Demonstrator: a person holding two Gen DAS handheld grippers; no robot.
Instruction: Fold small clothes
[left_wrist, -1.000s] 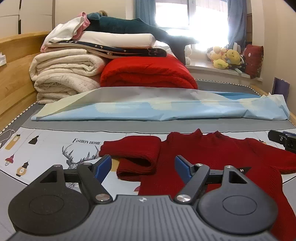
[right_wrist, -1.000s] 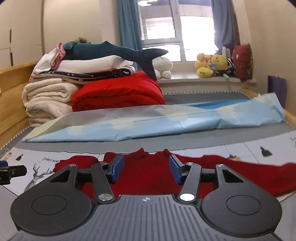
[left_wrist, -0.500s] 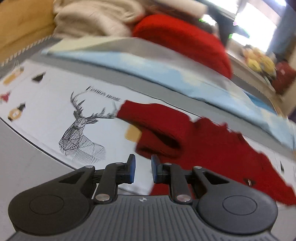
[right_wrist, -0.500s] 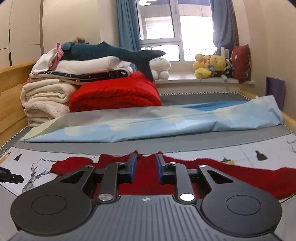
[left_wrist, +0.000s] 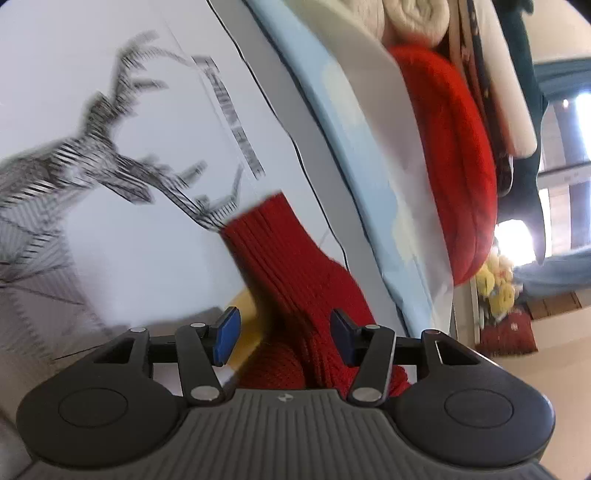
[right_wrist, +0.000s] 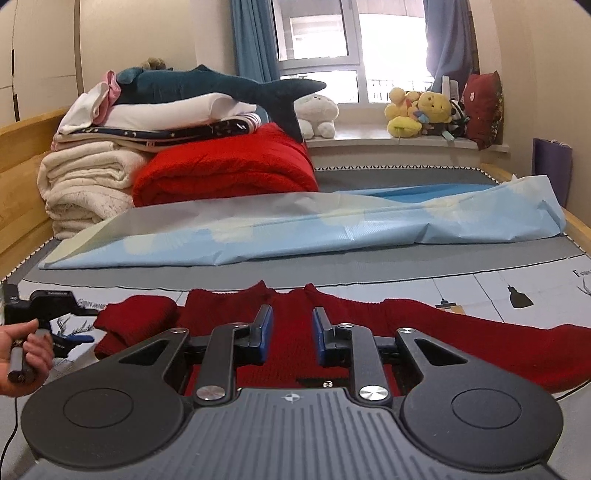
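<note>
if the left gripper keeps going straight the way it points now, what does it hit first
Most likely the red sweater's folded sleeve: it lies straight ahead of the left gripper, running forward between the opening jaws, pads not yet touching it. Depth is hard to judge in this tilted, blurred view, so the printed mat beneath could come at nearly the same time.

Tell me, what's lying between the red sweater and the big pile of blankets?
In the right wrist view, a crumpled light blue sheet lies across the grey bed cover, between the red sweater and the blanket pile.

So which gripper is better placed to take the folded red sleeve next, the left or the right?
Left. The left gripper is right at the folded sleeve, jaws opening around it; the right gripper sits over the sweater's middle.
</note>
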